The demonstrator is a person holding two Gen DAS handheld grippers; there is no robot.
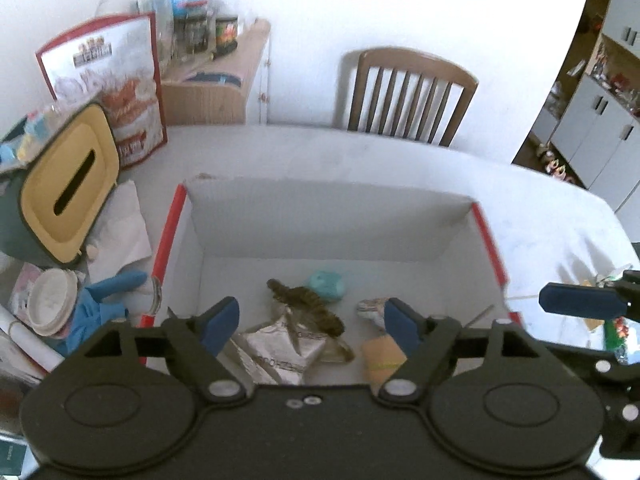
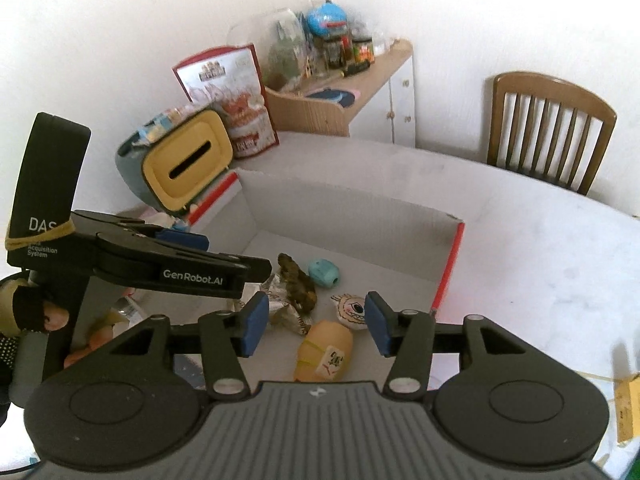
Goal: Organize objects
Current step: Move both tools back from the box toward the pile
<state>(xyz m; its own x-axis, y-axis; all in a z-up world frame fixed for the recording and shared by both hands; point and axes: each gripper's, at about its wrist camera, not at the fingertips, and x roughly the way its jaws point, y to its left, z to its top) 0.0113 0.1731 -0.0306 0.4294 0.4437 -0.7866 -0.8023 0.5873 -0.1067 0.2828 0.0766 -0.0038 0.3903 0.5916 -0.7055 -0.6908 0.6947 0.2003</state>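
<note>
Left wrist view: left hand-held gripper (image 1: 310, 320) is released, jaws wide, nothing between the pads. It hangs over the open box (image 1: 332, 216) with red edges on the white bench (image 1: 400, 152). On the box floor: a crumpled silver wrapper (image 1: 280, 348), a brown scaly toy (image 1: 308, 304) lying across it, a teal round toy (image 1: 327, 285) behind, and an orange piece (image 1: 382, 356) partly hidden by the right pad. More clutter sits left of the box: a yellow-lidded tissue holder (image 1: 70, 196) and a blue plush (image 1: 104, 300).

Right wrist view: right hand-held gripper (image 2: 312, 322) also released, jaws part open and empty. Below it in the box sit a yellow capsule toy (image 2: 326, 350) and a small cartoon-face plush (image 2: 352, 310). The left hand-held gripper crosses the left of this view.

Judgement: the drop step looks done, with both tools clear above the box. Next move is likely a fresh pick from outside the box; it needs a clear lift over the box wall, then lining the pads up on one loose item.
</note>
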